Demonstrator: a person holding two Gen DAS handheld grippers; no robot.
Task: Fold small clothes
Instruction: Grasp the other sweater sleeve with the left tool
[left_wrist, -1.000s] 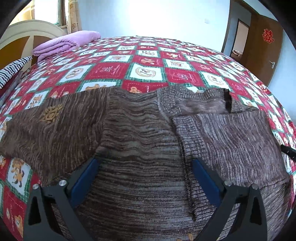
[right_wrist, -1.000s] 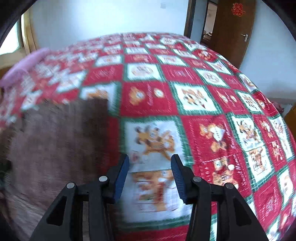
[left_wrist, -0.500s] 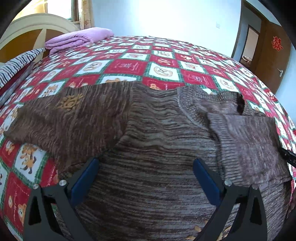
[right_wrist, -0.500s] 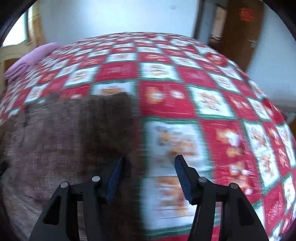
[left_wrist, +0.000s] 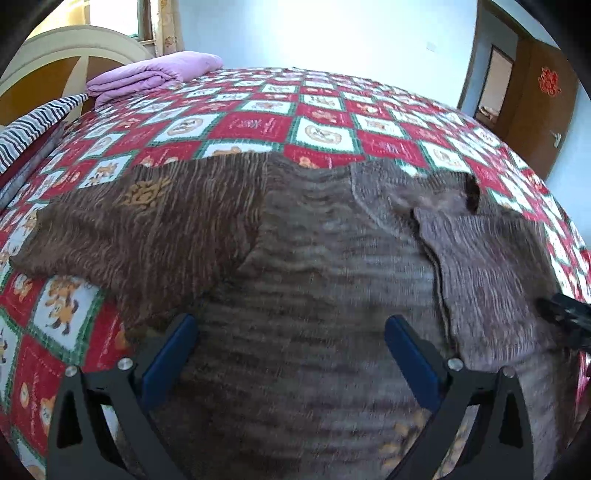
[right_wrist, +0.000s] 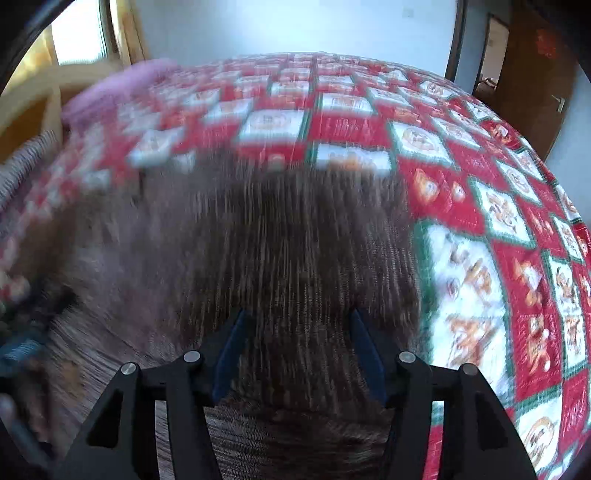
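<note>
Brown knit, a small sweater (left_wrist: 303, 258), lies spread flat on the red checked quilt (left_wrist: 332, 122), chest up, so that its parts can be turned in one by one. One sleeve (left_wrist: 129, 221) stretches out flat over the quilt toward the striped cloth; the other sleeve (left_wrist: 487, 266) is already laid inward across the body, its paler underside showing, which reads as the first fold made.

Over the lower body of the sweater hangs the left claw (left_wrist: 291, 350), its blue pads spread wide with only flat knit beneath and nothing pinched; it looks placed to steady the garment or to wait its turn on the outstretched sleeve.

At the folded side sits the right claw (right_wrist: 299, 350), its tip also showing at the far edge of the left view. Its pads stand partly spread, and a ridge of knit runs up between them, but the blur keeps me from telling whether they press on it. Bare quilt begins just beside that claw. My guess is that it is placed to smooth or regrip this edge.
</note>
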